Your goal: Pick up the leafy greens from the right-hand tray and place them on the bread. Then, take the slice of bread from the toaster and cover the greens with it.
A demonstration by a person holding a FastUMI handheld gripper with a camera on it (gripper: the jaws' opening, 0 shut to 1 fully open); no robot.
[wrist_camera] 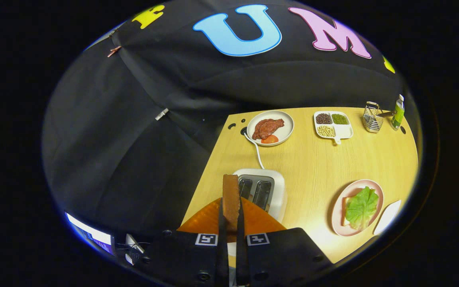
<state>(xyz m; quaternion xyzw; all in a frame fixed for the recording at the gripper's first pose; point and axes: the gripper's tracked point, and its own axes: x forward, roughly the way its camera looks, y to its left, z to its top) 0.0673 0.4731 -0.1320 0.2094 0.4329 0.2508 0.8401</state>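
Gripper point(231, 223) clamped tight on upright brown toasted bread slice point(231, 199), lower centre, above white two-slot toaster point(279, 191). Green lettuce leaf point(361, 207) on pale bread, pink round plate point(338, 217), lower right.

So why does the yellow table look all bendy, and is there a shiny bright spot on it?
In the gripper view the fisheye lens curves the light wooden table, bowing its straight edges. A soft glare sits on it beside the pink round plate holding the green leafy lettuce. The claw, shut on the brown bread slice, looks sharp, not blurred.
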